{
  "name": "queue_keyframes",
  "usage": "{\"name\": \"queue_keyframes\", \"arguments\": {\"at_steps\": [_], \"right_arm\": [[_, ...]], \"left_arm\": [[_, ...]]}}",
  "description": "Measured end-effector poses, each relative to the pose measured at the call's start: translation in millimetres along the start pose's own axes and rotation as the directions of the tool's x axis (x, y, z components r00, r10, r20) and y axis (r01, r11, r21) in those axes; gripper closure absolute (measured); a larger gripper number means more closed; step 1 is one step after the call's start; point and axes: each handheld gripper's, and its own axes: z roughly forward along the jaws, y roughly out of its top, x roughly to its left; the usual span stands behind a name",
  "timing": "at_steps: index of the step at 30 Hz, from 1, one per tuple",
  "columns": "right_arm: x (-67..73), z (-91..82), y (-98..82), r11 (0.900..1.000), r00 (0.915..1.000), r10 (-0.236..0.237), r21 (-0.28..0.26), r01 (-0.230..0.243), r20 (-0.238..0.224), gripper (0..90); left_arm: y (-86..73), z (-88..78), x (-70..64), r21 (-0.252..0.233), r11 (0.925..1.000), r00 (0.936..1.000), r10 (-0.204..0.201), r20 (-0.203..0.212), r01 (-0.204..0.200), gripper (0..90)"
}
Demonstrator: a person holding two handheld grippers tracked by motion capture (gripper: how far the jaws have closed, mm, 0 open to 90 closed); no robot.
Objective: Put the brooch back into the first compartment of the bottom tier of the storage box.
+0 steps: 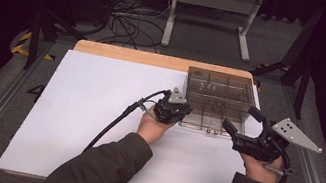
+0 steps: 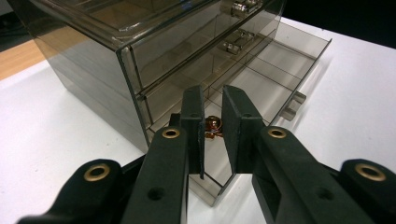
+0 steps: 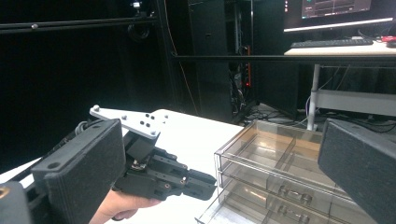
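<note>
Left gripper (image 2: 212,116) clamped on small amber piece (image 2: 212,126), over open drawer's (image 2: 280,70) edge, right gripper (image 1: 241,123) wide open.

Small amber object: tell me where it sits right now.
In the left gripper view, the small amber object is between the left gripper jaws, over the clear drawer unit's open bottom drawer.

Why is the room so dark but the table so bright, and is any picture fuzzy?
High view: light falls on the white table, the room behind stays black. Left gripper view: the clear drawer box shows pale glare on its top edge, and the near fingers look slightly soft. Right gripper view: its own big fingers are blurred, the background dark.
</note>
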Motion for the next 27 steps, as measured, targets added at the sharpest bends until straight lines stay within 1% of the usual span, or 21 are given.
{"name": "queue_keyframes", "arguments": {"at_steps": [1, 3, 5, 9, 11, 20, 25, 27], "right_arm": [[-0.1, -0.1, 0.0, 1.000, 1.0000, 0.000, 0.000, 0.000, 0.001, 1.4], [-0.2, -0.2, 0.0, 1.000, 1.0000, 0.000, 0.000, 0.000, 0.001, 1.4], [-0.3, -0.2, 0.0, 1.000, 1.0000, 0.000, 0.000, 0.000, 0.002, 1.4], [-0.2, -0.1, 0.0, 1.000, 1.0000, 0.003, -0.001, -0.003, 0.002, 1.4], [-0.4, -0.2, -0.1, 1.000, 1.0000, -0.001, 0.000, 0.001, 0.001, 1.4], [-1.5, 0.0, -0.7, 1.000, 1.0000, 0.006, 0.000, -0.006, 0.003, 1.4], [-1.7, 0.5, -1.0, 1.000, 1.0000, 0.006, 0.002, -0.006, 0.003, 1.4], [-1.7, 0.5, -1.1, 1.000, 1.0000, 0.007, 0.002, -0.007, 0.004, 1.4]], "left_arm": [[-0.7, 1.0, 0.6, -0.003, 1.0000, 0.9999, -0.004, 0.009, 0.004, 79.4], [-2.0, 3.1, 0.3, 0.001, 0.9999, 0.9998, -0.014, 0.015, 0.014, 79.5], [-3.2, 5.5, -0.1, -0.002, 0.9999, 0.9997, -0.015, 0.021, 0.015, 79.5], [-5.3, 9.7, -0.4, -0.003, 0.9996, 0.9992, -0.030, 0.028, 0.030, 79.4], [-6.5, 11.5, 0.4, 0.002, 0.9995, 0.9991, -0.031, 0.029, 0.031, 79.3], [-11.5, 18.5, 3.3, 0.012, 0.9976, 0.9966, -0.069, 0.045, 0.068, 78.5], [-13.5, 21.2, 4.5, 0.024, 0.9964, 0.9954, -0.082, 0.049, 0.081, 78.5], [-14.1, 22.0, 5.1, 0.028, 0.9965, 0.9956, -0.081, 0.049, 0.079, 78.4]]}}
